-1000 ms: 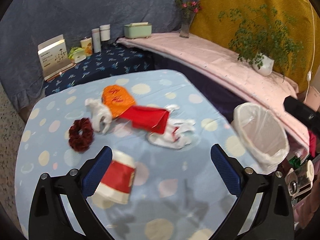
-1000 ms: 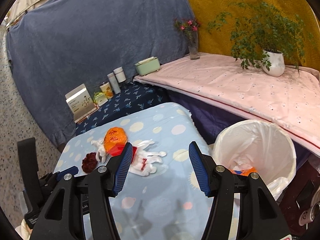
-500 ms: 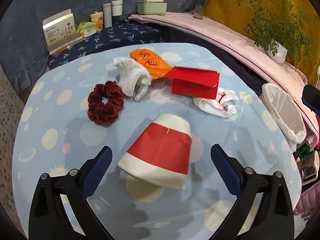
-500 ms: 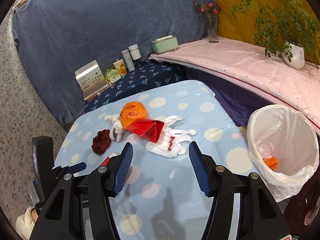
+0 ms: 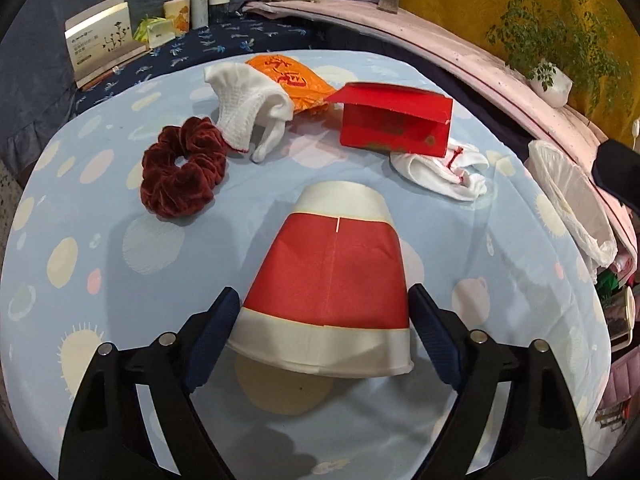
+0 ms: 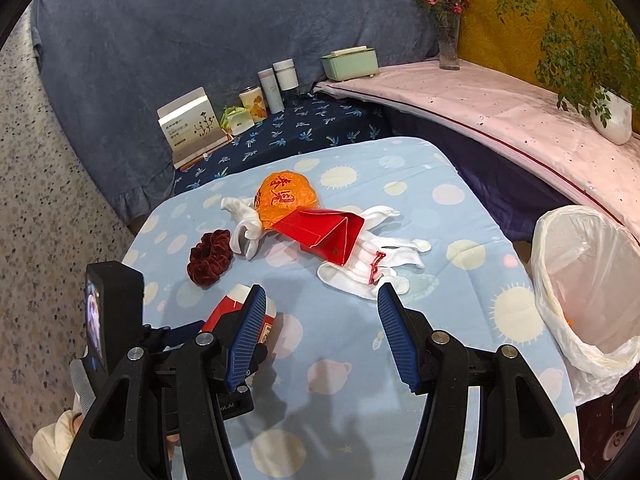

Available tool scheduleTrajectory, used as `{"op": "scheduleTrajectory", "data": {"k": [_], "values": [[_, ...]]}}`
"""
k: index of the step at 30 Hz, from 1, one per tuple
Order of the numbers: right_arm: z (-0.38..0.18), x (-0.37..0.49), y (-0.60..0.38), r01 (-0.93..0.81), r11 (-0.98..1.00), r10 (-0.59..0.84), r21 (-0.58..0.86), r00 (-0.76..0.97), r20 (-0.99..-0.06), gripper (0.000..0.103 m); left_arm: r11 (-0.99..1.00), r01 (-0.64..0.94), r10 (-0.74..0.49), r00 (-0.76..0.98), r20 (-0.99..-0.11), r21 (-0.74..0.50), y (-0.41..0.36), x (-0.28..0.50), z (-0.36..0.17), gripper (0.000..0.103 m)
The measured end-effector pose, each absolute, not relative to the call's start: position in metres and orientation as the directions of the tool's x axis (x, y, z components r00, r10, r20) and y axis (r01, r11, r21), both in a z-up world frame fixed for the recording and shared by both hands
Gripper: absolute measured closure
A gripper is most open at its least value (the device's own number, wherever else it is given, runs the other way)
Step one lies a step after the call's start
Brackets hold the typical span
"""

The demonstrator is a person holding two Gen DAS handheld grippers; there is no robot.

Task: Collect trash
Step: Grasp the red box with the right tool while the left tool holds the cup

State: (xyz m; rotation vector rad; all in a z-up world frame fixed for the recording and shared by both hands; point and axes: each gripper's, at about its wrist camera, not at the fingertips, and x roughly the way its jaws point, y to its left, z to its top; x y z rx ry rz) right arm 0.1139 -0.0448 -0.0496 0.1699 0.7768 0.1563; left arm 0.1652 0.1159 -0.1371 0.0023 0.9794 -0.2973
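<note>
Jaws of the left gripper (image 5: 324, 320) are closing around the tipped red-and-white paper cup (image 5: 332, 280) lying near on the table — pads flank its rim, not yet pressing. A second ago they hovered wide, farther back — pickup is imminent. Right gripper (image 6: 322, 332) hangs half-open, empty.

Left hand-held gripper (image 5: 324, 320) angled steeply downward, jaws closing either side of a toppled paper cup (image 5: 332, 284), pads not yet pressing. Right hand-held gripper (image 6: 322, 336) tilted down, jaws parted halfway, nothing between; left one at its 8 o'clock.
</note>
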Motion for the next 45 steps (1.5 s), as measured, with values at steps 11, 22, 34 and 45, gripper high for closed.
{"op": "scheduleTrajectory", "data": {"k": [11, 22, 34, 45], "values": [[-0.053, 0.135, -0.029, -0.101, 0.974, 0.217, 0.205, 0.692, -0.689, 0.046, 0.971, 0.157, -0.238, 0.581, -0.778, -0.179, 0.139, 0.163, -0.109, 0.023], [-0.068, 0.181, -0.024, -0.078, 0.973, 0.212, 0.219, 0.682, -0.7, 0.046, 0.975, 0.077, -0.207, 0.651, -0.73, -0.207, 0.165, 0.175, -0.073, 0.023], [-0.092, 0.222, -0.041, -0.033, 0.969, 0.207, 0.245, 0.652, -0.73, 0.051, 0.975, 0.084, -0.21, 0.664, -0.717, -0.208, 0.161, 0.193, -0.065, 0.023], [-0.099, 0.216, -0.026, -0.119, 0.958, 0.278, 0.263, 0.625, -0.729, 0.099, 0.976, 0.1, -0.211, 0.658, -0.723, -0.194, 0.148, 0.195, -0.065, 0.023]]}}
